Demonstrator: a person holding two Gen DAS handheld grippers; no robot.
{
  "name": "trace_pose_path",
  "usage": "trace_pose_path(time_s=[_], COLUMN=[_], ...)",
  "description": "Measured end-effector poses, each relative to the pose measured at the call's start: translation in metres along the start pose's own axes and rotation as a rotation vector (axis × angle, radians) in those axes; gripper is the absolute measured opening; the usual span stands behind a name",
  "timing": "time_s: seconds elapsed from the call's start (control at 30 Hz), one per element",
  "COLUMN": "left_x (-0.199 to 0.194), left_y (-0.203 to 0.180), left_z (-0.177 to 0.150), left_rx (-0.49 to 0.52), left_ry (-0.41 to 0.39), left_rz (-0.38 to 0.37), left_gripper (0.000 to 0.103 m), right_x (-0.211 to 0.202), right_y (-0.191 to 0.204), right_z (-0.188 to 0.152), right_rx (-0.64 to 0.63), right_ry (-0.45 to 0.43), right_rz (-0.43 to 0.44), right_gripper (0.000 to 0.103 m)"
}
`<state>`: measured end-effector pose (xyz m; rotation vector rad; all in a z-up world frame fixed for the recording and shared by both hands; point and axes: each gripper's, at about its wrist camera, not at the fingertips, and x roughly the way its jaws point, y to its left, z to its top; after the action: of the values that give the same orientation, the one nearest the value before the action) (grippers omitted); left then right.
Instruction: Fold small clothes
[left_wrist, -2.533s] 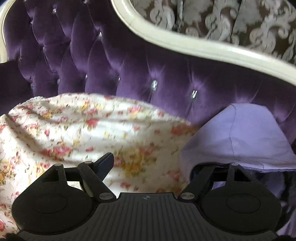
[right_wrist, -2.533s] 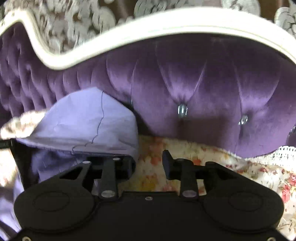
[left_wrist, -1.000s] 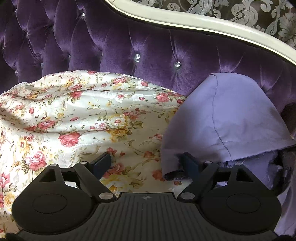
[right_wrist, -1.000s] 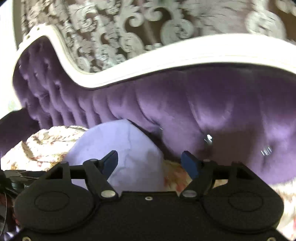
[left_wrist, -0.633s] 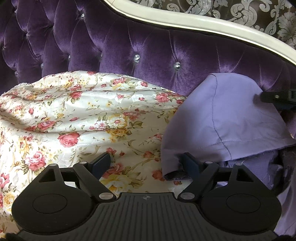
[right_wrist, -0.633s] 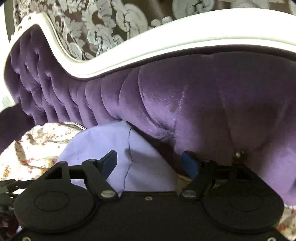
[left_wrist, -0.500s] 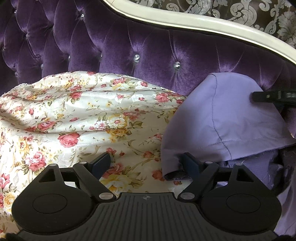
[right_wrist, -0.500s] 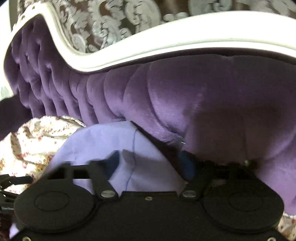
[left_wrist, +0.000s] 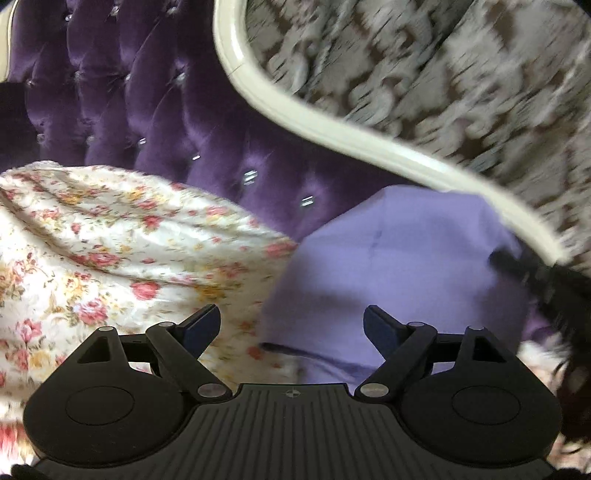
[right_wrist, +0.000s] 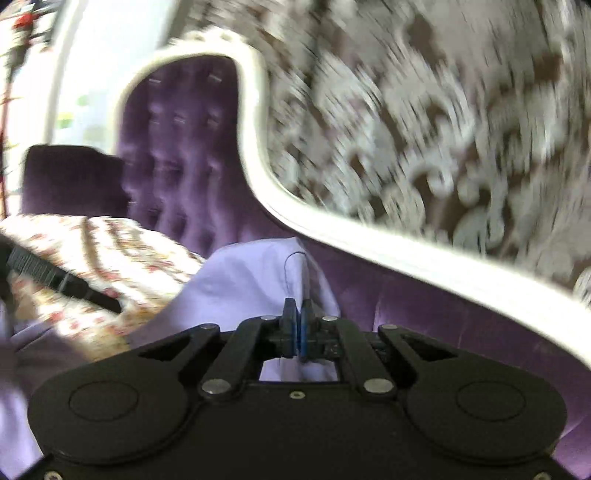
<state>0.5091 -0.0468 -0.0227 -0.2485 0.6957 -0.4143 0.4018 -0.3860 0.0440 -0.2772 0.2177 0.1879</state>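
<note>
**A:** Left wrist view. Where does the garment lie from the claw?

**B:** The left gripper (left_wrist: 291, 325) is spread wide and holding nothing. The soft lilac cotton garment (left_wrist: 399, 266) lies ahead of it and to its right, part of the hem between the fingertips, its peak leaning on the tufted purple velvet sofa back (left_wrist: 184, 122). The cream rose-print floral cover (left_wrist: 110, 236) fills the ground ahead to the left. A dark bar at the garment's far right edge — probably the other tool, though blurred.

**A:** And the right wrist view?

**B:** The right gripper (right_wrist: 296, 325) has its blue pads pressed together on a fold of the lilac cloth, which rises directly ahead of the pads and spreads away to their left. The white curved sofa frame (right_wrist: 369, 240) runs above.

**A:** Which hand is better placed?

**B:** The right — it has the cloth. In my judgement, the left needs to shift right to reach the free edge.
</note>
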Motion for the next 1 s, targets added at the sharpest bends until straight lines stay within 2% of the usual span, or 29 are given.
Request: trace_pose_path(time_s=[0.1,0.2,0.23,0.37,0.4,0.53,0.6,0.7,0.73,0.77,0.8,0.83,0.87,0.9,0.97,1.0], left_x=[-0.032,-0.056,-0.061,-0.063,-0.061,-0.053,-0.048,-0.042,-0.042,-0.041,-0.043,-0.044,-0.049,-0.054,-0.062,-0.065], left_y=[-0.008,-0.011,-0.011,-0.01,-0.01,-0.008,-0.005,-0.001,0.0,0.0,0.002,0.002,0.003,0.003,-0.001,-0.002], left_z=[0.003,0.004,0.004,-0.003,-0.007,-0.026,-0.037,-0.051,-0.054,-0.058,-0.062,-0.064,-0.067,-0.068,-0.068,-0.068], left_rx=[-0.01,-0.061,-0.084,-0.154,-0.162,-0.169,-0.187,-0.191,-0.186,-0.188,-0.192,-0.204,-0.219,-0.219,-0.213,-0.225], left_ry=[-0.017,-0.025,-0.017,0.092,0.124,0.207,0.255,0.318,0.337,0.352,0.372,0.375,0.353,0.332,0.305,0.294], left_rz=[-0.104,-0.196,-0.222,-0.284,-0.287,-0.204,-0.166,-0.15,-0.146,-0.148,-0.161,-0.161,-0.158,-0.172,-0.19,-0.197], left_gripper=[0.085,0.097,0.098,0.103,0.103,0.103,0.103,0.102,0.097,0.065,0.047,0.02,0.015,0.014,0.014,0.014], right_x=[-0.042,-0.079,-0.091,-0.127,-0.135,-0.146,-0.148,-0.149,-0.15,-0.15,-0.151,-0.15,-0.151,-0.155,-0.157,-0.157], right_y=[0.027,0.062,0.073,0.117,0.127,0.152,0.157,0.16,0.161,0.162,0.163,0.161,0.16,0.158,0.14,0.129], right_z=[-0.001,-0.01,-0.014,-0.039,-0.046,-0.067,-0.072,-0.075,-0.076,-0.076,-0.077,-0.075,-0.073,-0.072,-0.061,-0.055], right_rx=[-0.104,-0.239,-0.285,-0.476,-0.521,-0.64,-0.663,-0.667,-0.675,-0.679,-0.674,-0.656,-0.623,-0.568,-0.395,-0.289], right_ry=[-0.056,-0.098,-0.108,-0.143,-0.148,-0.136,-0.132,-0.125,-0.125,-0.121,-0.113,-0.103,-0.092,-0.073,-0.026,0.011], right_rz=[0.024,0.049,0.057,0.107,0.118,0.159,0.16,0.161,0.161,0.161,0.161,0.163,0.165,0.168,0.178,0.188], right_gripper=[0.007,0.007,0.006,0.006,0.006,0.006,0.006,0.007,0.007,0.007,0.008,0.011,0.011,0.013,0.034,0.055])
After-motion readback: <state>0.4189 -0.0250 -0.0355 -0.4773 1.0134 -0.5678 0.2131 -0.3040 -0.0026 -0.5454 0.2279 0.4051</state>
